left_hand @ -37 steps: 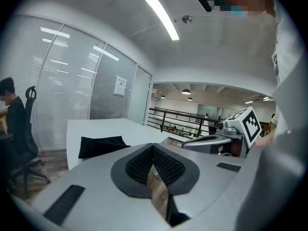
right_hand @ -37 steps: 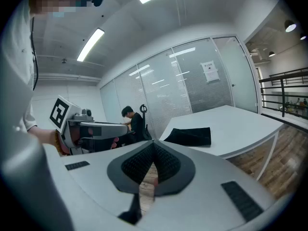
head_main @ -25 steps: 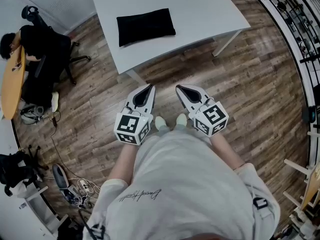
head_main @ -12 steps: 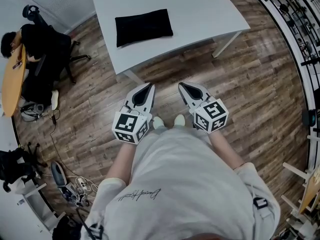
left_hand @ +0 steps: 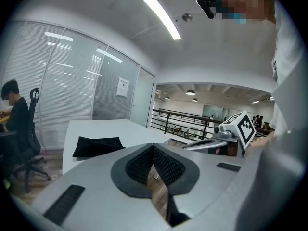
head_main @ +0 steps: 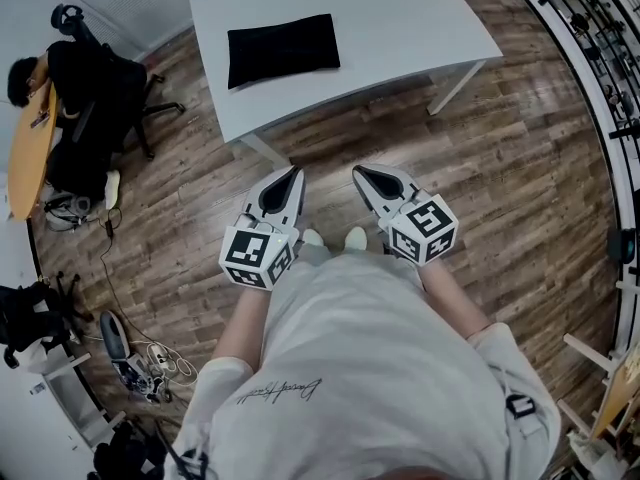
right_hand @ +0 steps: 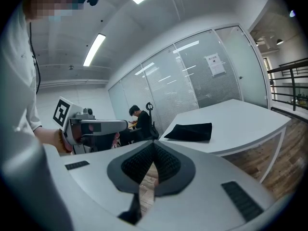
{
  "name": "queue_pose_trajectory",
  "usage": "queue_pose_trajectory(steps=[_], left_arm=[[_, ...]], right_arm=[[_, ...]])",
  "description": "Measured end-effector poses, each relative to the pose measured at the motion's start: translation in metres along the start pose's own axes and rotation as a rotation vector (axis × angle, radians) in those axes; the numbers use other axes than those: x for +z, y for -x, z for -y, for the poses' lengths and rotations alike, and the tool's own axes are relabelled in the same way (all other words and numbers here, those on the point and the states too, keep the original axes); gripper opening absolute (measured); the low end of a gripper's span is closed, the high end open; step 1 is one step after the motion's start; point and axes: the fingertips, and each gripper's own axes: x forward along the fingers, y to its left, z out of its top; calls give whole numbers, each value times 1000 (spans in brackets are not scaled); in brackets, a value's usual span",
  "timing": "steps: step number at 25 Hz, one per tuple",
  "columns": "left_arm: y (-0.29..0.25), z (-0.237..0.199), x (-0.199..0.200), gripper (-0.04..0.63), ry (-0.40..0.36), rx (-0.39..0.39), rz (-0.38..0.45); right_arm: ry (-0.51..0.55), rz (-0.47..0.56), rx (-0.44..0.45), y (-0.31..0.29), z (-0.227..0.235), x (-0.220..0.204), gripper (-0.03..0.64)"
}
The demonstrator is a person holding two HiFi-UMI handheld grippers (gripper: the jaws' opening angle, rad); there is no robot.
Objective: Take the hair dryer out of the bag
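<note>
Wooden floor lies between the person and the white table [head_main: 400, 28] at 12 o'clock, where the black bag [head_main: 283, 48] lies flat; the hair dryer is unseen, presumably inside. Since a second ago both grippers have barely drifted, so the approach is only starting. The left gripper [head_main: 293, 174] and right gripper [head_main: 360, 174] have their jaws together on nothing.

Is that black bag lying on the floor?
No, the black bag lies flat on top of the white table.
</note>
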Motion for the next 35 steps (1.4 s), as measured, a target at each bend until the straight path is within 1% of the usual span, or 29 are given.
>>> queue_pose_trajectory(steps=[9, 14, 18, 26, 30, 35], left_arm=[[2, 9, 5, 14, -1, 33, 24], [0, 5, 7, 14, -4, 38, 30], [-7, 1, 9, 14, -5, 33, 39], [-35, -15, 16, 14, 1, 5, 45], [-47, -32, 21, 14, 2, 13, 48], [-68, -49, 29, 14, -3, -2, 46]], right_arm=[[13, 8, 28, 8, 0, 4, 23], [7, 25, 46, 4, -2, 8, 23], [27, 25, 46, -1, -1, 10, 23], [44, 15, 18, -17, 18, 19, 23], [45, 17, 10, -32, 27, 26, 23], [53, 17, -1, -50, 43, 37, 23]])
